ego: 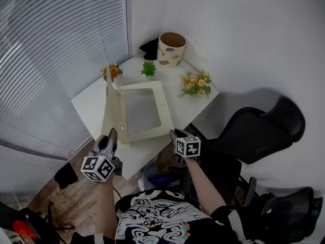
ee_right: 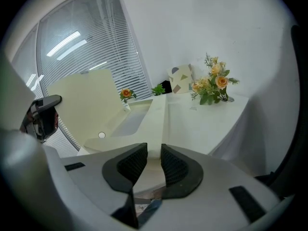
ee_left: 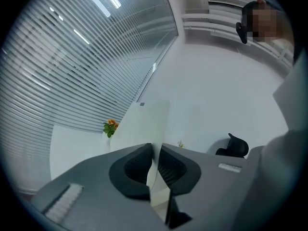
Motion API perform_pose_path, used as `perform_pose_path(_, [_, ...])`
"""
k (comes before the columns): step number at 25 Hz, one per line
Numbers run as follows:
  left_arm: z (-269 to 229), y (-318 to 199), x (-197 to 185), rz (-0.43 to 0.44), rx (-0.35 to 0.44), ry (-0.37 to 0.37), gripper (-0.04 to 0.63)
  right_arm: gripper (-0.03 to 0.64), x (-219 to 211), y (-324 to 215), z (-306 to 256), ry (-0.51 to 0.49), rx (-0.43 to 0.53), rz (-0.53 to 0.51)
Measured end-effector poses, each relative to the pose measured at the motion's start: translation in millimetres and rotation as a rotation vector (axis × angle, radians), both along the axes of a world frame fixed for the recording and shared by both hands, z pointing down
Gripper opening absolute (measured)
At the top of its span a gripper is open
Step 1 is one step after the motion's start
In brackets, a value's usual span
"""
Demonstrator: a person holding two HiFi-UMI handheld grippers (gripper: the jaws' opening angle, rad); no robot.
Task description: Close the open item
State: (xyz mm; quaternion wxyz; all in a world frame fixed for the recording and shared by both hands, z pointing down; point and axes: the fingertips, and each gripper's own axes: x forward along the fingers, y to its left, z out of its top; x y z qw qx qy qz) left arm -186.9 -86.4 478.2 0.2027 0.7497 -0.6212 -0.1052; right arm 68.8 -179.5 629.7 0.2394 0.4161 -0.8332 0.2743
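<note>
A cream box (ego: pixel 152 131) lies open on the white table (ego: pixel 89 103), its grey inside facing up. Its lid (ego: pixel 109 111) stands nearly upright along the left side. My left gripper (ego: pixel 112 134) is at the lid's near end. In the left gripper view the thin lid (ee_left: pixel 142 124) runs between the jaws, and the left gripper (ee_left: pixel 155 150) is shut on it. My right gripper (ego: pixel 174 134) sits at the box's front right corner. In the right gripper view the box's rim (ee_right: pixel 159 119) leads into the narrow gap of the right gripper (ee_right: pixel 154 153), which is shut on it.
At the table's far end stand a patterned pot (ego: pixel 171 48), a small green plant (ego: pixel 148 69), a flower bunch (ego: pixel 196 84) and an orange flower (ego: pixel 111 71). A black chair (ego: pixel 259 131) is to the right. Window blinds (ego: pixel 56 50) run along the left.
</note>
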Motion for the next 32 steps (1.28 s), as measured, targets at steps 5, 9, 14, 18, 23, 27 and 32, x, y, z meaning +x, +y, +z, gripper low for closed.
perform_pose_path(5, [-3.1, -8.0, 21.5, 0.067, -0.004, -0.011, 0.023, 0.094, -1.7, 0.9, -0.1, 0.009, -0.009, -0.008])
perform_pose_path(9, [-3.6, -15.2, 37.0, 0.115, -0.006, -0.030, 0.026, 0.094, -1.8, 1.3, -1.0, 0.015, -0.013, -0.019])
perform_pose_path(14, [-2.1, -21.8, 53.6, 0.171, -0.018, -0.046, 0.031, 0.094, -2.7, 1.6, -0.9, 0.018, -0.016, -0.026])
perform_pose_path(18, [0.0, -28.7, 65.9, 0.217, -0.024, -0.044, 0.035, 0.094, -2.7, 1.8, 0.2, 0.032, -0.025, -0.037])
perform_pose_path(23, [2.6, -35.7, 79.0, 0.263, -0.032, -0.062, 0.038, 0.095, -4.5, 2.9, -0.7, 0.029, -0.031, -0.049])
perform_pose_path(27, [5.9, -42.2, 89.9, 0.304, -0.047, -0.082, 0.043, 0.095, -5.2, 2.5, -0.1, 0.018, -0.050, -0.065])
perform_pose_path(32, [11.7, -49.2, 101.8, 0.359, -0.062, -0.107, 0.048, 0.097, -7.2, 2.5, 0.1, 0.008, -0.068, -0.080])
